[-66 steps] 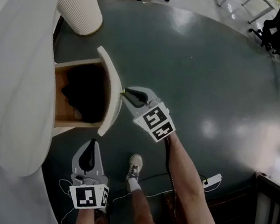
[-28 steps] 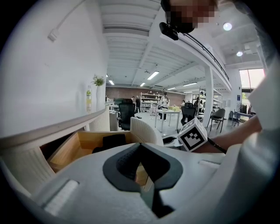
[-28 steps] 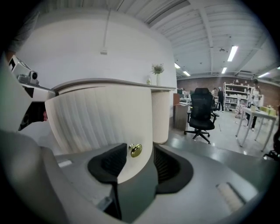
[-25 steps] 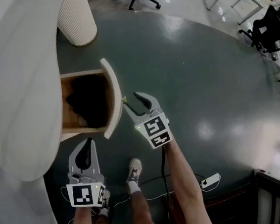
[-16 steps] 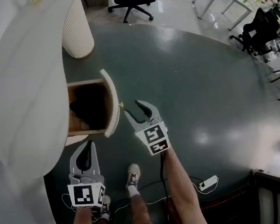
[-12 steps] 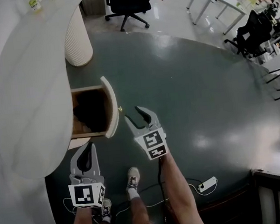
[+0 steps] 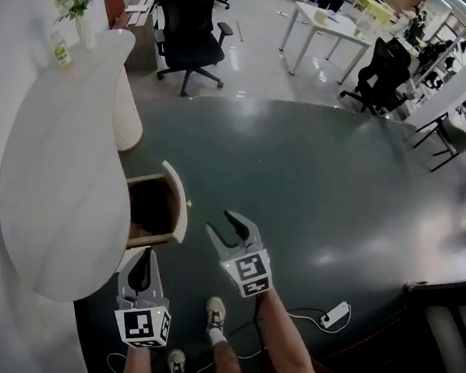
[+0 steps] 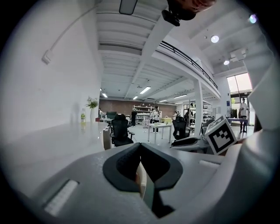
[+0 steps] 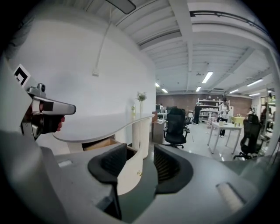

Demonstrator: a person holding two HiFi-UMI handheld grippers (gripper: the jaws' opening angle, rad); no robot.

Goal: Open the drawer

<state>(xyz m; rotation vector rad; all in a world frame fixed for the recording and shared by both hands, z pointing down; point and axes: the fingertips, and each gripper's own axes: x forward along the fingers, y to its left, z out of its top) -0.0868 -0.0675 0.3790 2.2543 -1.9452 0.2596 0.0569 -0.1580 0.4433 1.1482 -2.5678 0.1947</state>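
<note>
the white curved desk (image 7: 59, 183) is taking up the left of the head view, and the drawer (image 7: 177, 202) is standing pulled well out from under its edge, its wooden box showing open from above with something dark inside that is too dim to name. judging by that, the opening is looking done or all but done; at most a last bit of travel is remaining, and the pictures are not showing whether the drawer is at its stop.

the right gripper (image 7: 221, 226) is hovering just beside the drawer's curved white front, on its outer side and a little nearer the person, not touching it. its jaws are standing spread with nothing between them. the left gripper (image 7: 145, 263) is hanging lower, near the desk's edge and apart from the drawer, its jaws pressed together on nothing.

the small brass knob (image 9: 139, 173) on the drawer front is sitting ahead of the right gripper's gap, free of both pads.
</note>
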